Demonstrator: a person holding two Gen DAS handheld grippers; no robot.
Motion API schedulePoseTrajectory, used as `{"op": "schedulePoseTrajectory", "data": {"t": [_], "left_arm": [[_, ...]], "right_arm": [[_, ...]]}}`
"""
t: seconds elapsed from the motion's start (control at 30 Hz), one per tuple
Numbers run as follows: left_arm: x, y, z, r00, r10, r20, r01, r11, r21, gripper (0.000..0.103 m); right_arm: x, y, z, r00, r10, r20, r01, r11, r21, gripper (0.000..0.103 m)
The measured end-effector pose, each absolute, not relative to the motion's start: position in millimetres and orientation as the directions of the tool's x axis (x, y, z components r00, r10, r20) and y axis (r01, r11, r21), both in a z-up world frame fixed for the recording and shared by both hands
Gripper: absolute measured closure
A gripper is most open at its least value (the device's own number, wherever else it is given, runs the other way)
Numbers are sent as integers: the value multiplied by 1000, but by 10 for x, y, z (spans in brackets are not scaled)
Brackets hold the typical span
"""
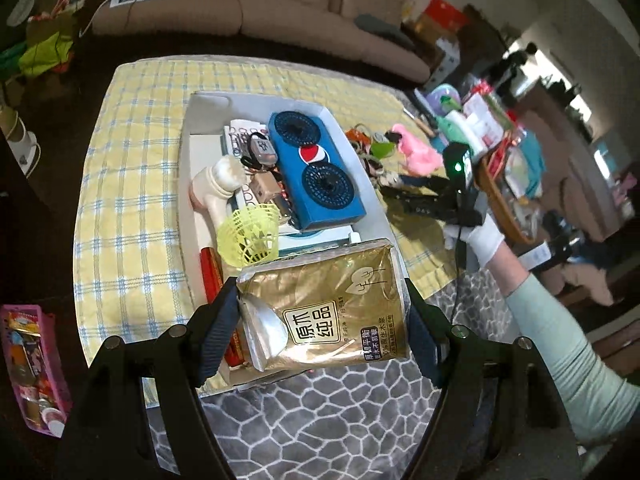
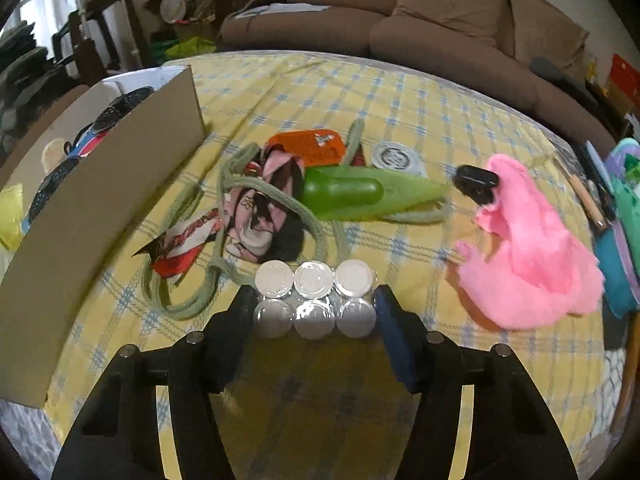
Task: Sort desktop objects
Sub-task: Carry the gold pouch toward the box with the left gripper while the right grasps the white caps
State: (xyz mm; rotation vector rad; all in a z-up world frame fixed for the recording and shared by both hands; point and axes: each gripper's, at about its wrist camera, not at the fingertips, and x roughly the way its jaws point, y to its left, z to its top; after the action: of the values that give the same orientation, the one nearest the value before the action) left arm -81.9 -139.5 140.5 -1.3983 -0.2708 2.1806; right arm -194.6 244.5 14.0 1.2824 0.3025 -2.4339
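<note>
My left gripper (image 1: 320, 292) is shut on a gold tissue pack (image 1: 332, 320), held over the near end of the white cardboard box (image 1: 188, 140). Inside the box lie a blue twin fan (image 1: 316, 168), a yellow-green mesh basket (image 1: 250, 236) and a cream facial brush (image 1: 216, 188). My right gripper (image 2: 315, 296) is shut on a clear pack of round-lidded pots (image 2: 314, 300), just above the yellow checked cloth (image 2: 320, 88). Beyond it lie a patterned scarf (image 2: 248, 216), a green cord (image 2: 192, 292), a green object (image 2: 340, 192), an orange tag (image 2: 308, 146) and a pink fluffy thing (image 2: 532, 252).
The box's brown outer wall (image 2: 100, 184) rises left of my right gripper. A round tin (image 2: 396, 158) and a black case (image 2: 476, 180) lie further back. A wicker basket (image 1: 500, 200) of clutter stands at the table's right, a pink basket (image 1: 32, 368) on the floor left, a sofa (image 1: 280, 4) behind.
</note>
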Motion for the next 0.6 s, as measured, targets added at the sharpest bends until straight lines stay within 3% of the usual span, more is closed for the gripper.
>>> {"op": "schedulePoseTrajectory", "data": {"t": [0.2,0.4,0.6], "left_arm": [[-774,-1422,1229,-329,456,-827,-313,-879,-360,29],[-719,-1213,1098,-358,386,-850,-335,-903,-269,29],[-720,-1157,1103,-366,420,-831,-320,-895,-312,29]], "right_arm": [[-1442,2639,707,-609,-279,-743,369,-928,46,41],[-807,2297,1263,-611,-449,-652,493,-860,130,41],[-446,1505,1330,-480,-545,-688,697,-713,78,41]]}}
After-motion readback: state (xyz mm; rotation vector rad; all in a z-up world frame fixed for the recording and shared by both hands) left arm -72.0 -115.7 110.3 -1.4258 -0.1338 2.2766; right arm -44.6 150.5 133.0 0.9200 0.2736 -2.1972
